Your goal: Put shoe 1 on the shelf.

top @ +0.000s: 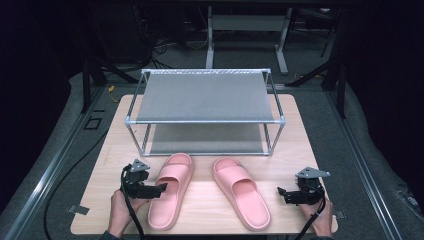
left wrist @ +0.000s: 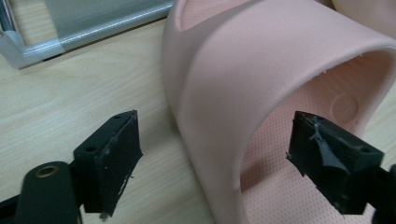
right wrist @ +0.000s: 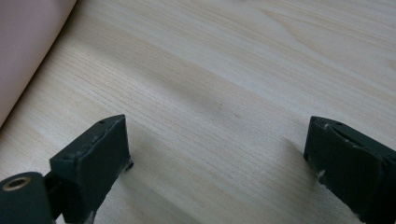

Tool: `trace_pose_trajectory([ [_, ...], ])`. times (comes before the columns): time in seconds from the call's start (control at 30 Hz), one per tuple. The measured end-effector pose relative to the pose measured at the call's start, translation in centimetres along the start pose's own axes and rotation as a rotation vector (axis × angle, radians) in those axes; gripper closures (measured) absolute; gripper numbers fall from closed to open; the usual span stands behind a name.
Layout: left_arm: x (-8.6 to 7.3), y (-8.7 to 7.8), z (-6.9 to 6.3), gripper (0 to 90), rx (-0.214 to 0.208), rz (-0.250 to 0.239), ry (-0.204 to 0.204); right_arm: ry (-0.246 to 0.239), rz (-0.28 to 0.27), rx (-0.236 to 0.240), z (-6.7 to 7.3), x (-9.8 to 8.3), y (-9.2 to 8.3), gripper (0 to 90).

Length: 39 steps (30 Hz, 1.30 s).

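Note:
Two pink slippers lie side by side on the wooden table [top: 200,212], toes toward the rack. My left gripper [top: 161,189] [left wrist: 219,156] reaches the left slipper [top: 170,192] [left wrist: 280,56] from its left side. Its jaws straddle the left wall of the strap: one pad [left wrist: 114,154] outside over the table, the other pad [left wrist: 327,156] inside under the strap. A gap shows between the pads and the strap, so it is open. My right gripper [top: 283,194] [right wrist: 215,158] rests open over bare wood, to the right of the right slipper [top: 241,195] [right wrist: 23,46].
A two-tier metal rack [top: 205,97] [left wrist: 93,28] with grey fabric shelves stands at the back of the table, just beyond the slippers' toes. A hand holds each gripper near the table's front edge. Black cables trail off the front.

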<state>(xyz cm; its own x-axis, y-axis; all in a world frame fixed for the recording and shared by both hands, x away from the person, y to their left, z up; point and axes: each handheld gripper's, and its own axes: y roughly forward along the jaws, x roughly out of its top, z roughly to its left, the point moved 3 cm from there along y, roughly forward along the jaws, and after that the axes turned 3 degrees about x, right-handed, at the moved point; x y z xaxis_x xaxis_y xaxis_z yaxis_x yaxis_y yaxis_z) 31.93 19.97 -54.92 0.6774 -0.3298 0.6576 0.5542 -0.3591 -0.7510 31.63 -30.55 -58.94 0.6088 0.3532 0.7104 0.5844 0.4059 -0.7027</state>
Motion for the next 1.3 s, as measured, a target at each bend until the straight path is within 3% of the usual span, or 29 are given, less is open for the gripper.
trace_pose_trajectory([
  [0.2,0.1,0.9,-0.4,35.9,0.01,-0.003,-0.001,0.0,-0.001,-0.001,0.0,0.0,0.0,6.4],
  [0.4,0.4,1.6,-0.7,51.8,0.055,-0.041,-0.027,0.0,-0.001,-0.002,0.0,0.0,0.0,6.5],
  [0.83,0.5,1.7,-1.2,67.3,0.16,-0.026,-0.036,0.01,-0.009,-0.003,-0.1,0.0,0.0,6.7],
  [1.07,0.5,1.5,-1.4,73.9,0.184,-0.025,-0.028,0.009,-0.007,0.0,-0.1,0.0,0.0,6.8],
  [1.3,0.5,1.0,-1.2,80.5,0.169,-0.033,-0.031,0.008,-0.007,0.002,-0.1,0.0,0.0,6.8],
])
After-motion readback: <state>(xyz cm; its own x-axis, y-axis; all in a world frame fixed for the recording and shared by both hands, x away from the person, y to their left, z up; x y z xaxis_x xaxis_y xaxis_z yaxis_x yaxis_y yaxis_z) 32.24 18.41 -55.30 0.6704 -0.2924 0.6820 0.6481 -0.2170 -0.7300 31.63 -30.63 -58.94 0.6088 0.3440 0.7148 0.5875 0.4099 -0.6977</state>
